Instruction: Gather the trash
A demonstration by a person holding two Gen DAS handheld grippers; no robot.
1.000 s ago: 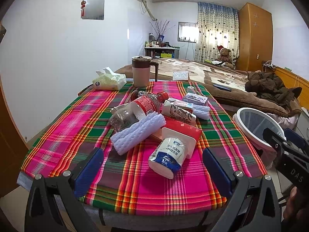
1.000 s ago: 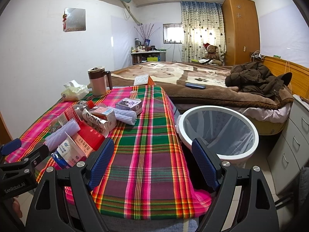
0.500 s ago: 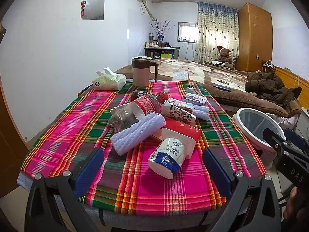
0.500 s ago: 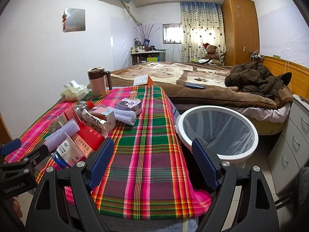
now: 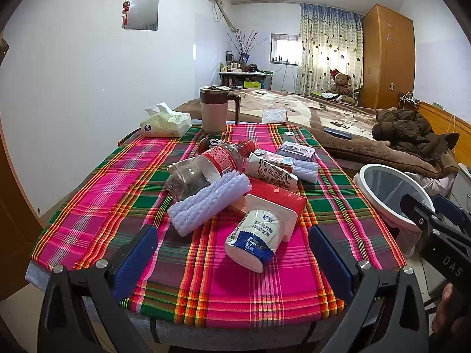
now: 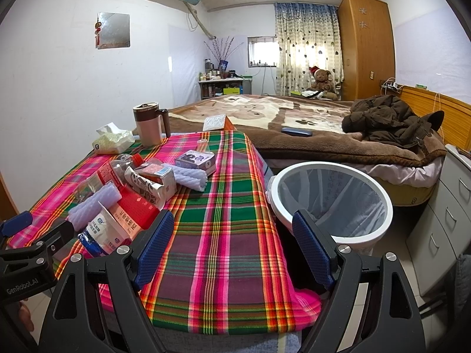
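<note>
At centre frame, the wide-spread left gripper (image 5: 232, 257) should straddle the white-and-blue plastic pouch (image 5: 255, 239) squarely; the right gripper (image 6: 232, 245) gapes empty.

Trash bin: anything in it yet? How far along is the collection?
Done: nothing visible; the bin shows only its liner. In hand: nothing; left gripper and right gripper are both open and empty, short of the pile. Left: everything, including the milk pouch, foam sleeve, plastic bottle and red box on the tablecloth.

White-walled bedroom (image 6: 59, 94), curtained window (image 6: 306, 50), wooden wardrobe (image 6: 366, 44)
</note>
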